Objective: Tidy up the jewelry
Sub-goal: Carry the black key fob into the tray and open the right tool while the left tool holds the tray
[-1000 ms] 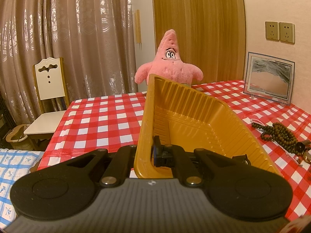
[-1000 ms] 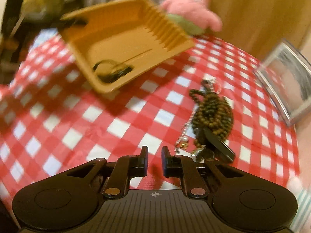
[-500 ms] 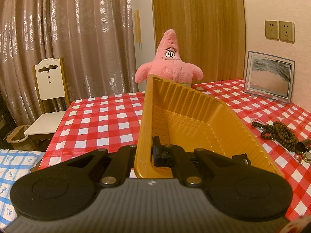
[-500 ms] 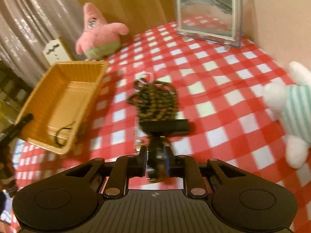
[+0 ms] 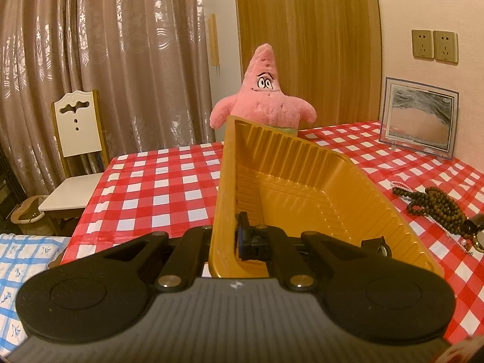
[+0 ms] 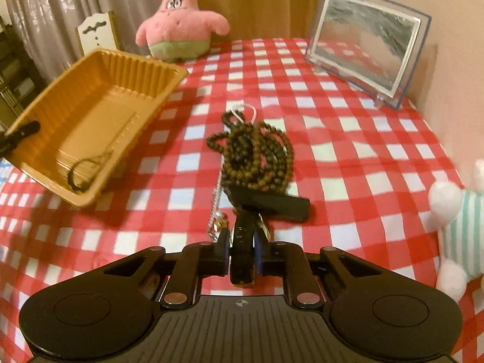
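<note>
The right tool point(image 6: 240, 249), jaws just closing, grips a black watch strap point(image 6: 242, 242) lengthwise, the tilted yellow tray point(image 6: 90, 115) up-left, its rim pinched by the left tool point(image 5: 224, 239).

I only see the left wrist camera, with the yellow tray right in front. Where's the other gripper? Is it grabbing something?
Observer: The right gripper is at the jewelry pile. Its jaws have just been closing, and a black watch strap is between them.
Operator: Is anything inside my yellow tray? I can't tell.
Observer: Yes, a thin dark looped cord lies in one corner.
Operator: Anything else hiding on the table?
Observer: A white-and-teal striped plush sits at the right edge.
</note>
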`<act>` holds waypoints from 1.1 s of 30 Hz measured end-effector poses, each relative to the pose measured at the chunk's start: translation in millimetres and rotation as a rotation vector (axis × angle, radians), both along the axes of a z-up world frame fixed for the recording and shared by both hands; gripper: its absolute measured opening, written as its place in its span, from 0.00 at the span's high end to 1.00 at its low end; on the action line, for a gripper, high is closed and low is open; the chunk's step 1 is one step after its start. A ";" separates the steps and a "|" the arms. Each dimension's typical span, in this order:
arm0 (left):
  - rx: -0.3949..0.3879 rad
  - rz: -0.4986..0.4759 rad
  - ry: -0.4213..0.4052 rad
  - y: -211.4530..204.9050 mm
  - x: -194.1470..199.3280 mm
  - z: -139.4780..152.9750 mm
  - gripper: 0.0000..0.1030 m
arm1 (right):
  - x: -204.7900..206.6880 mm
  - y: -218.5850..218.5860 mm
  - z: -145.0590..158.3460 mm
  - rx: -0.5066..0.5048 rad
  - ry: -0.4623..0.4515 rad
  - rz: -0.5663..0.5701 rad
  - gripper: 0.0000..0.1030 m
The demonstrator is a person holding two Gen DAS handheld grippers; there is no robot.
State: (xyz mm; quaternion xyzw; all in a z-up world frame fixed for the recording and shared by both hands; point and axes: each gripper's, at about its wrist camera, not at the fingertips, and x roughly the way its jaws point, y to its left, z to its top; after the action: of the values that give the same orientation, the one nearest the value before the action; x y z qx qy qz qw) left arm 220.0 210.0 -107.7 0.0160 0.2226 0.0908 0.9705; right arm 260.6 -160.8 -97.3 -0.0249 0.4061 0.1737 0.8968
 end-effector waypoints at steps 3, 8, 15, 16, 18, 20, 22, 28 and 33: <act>0.000 0.000 -0.001 -0.1 0.1 0.1 0.97 | 1.5 3.8 14.0 0.049 -0.001 0.001 0.85; 0.002 -0.001 0.002 -1.1 0.2 1.7 0.97 | 2.8 22.3 41.3 0.167 -0.030 0.054 0.85; 0.003 -0.002 0.003 -0.7 0.6 2.2 0.97 | 18.4 75.9 49.1 0.300 -0.007 0.174 0.85; 0.003 -0.002 0.002 -1.1 0.9 2.1 0.97 | 21.4 85.8 48.0 0.315 -0.001 0.191 0.85; 0.004 -0.003 0.003 -0.4 1.4 2.0 0.97 | 26.2 105.0 45.8 0.333 0.001 0.225 0.85; 0.006 -0.004 0.003 -1.3 2.1 1.8 0.97 | 33.3 123.7 41.7 0.354 0.015 0.248 0.85; 0.007 -0.005 0.003 -1.5 1.9 1.3 0.97 | 41.0 138.0 36.5 0.380 0.028 0.252 0.85; 0.009 -0.010 0.006 -1.3 4.2 1.4 0.97 | 64.6 170.3 11.9 0.436 0.101 0.224 0.85; 0.008 -0.014 0.013 0.0 4.8 1.3 0.97 | 70.0 185.5 -3.5 0.375 0.121 0.231 0.85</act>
State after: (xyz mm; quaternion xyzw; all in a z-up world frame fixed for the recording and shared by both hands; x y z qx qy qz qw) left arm 224.7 209.9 -106.4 0.0222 0.2282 0.0848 0.9697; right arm 330.6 24.7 -100.8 0.1065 0.4142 0.3488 0.8339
